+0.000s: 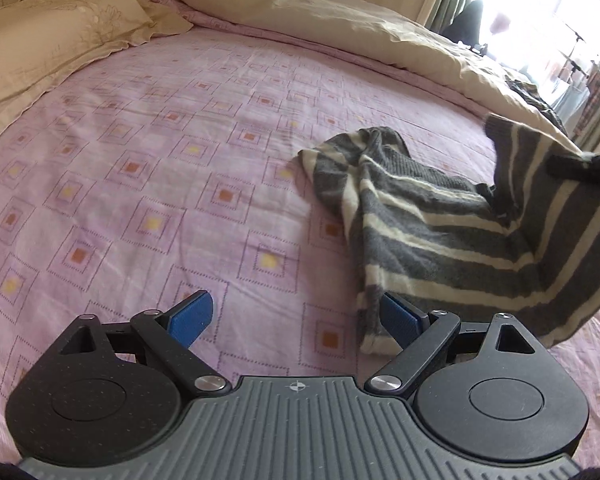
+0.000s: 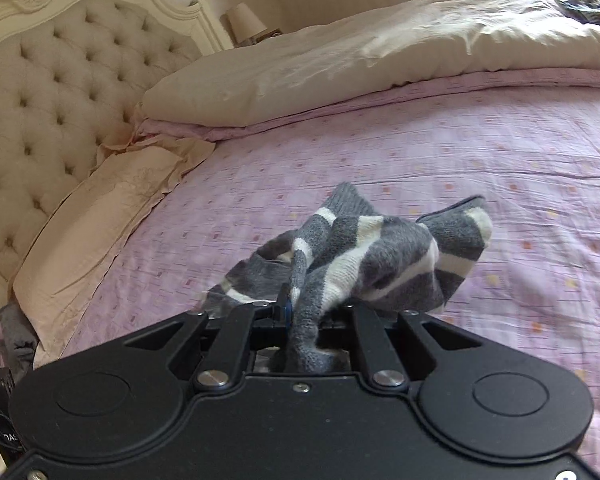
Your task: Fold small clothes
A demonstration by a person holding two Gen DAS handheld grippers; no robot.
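Striped sweater half lifted off the bed

The striped sweater (image 1: pixel 440 236) sprawls on the pink bed (image 1: pixel 140 160), long axis running away to my right. My right hand-held gripper (image 2: pixel 290 308) is clamped on one end; the left hand-held gripper (image 1: pixel 296 316) hangs wide open and empty, the near hem just beside its right finger.

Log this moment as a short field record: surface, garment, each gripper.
surface: pink patterned bedsheet
garment: grey-and-white striped knit, one edge lifted, the rest lying on the sheet
left gripper: open, nothing between its fingers, next to the knit's near corner
right gripper: shut on the knit
background: cream duvet, pillow, tufted headboard
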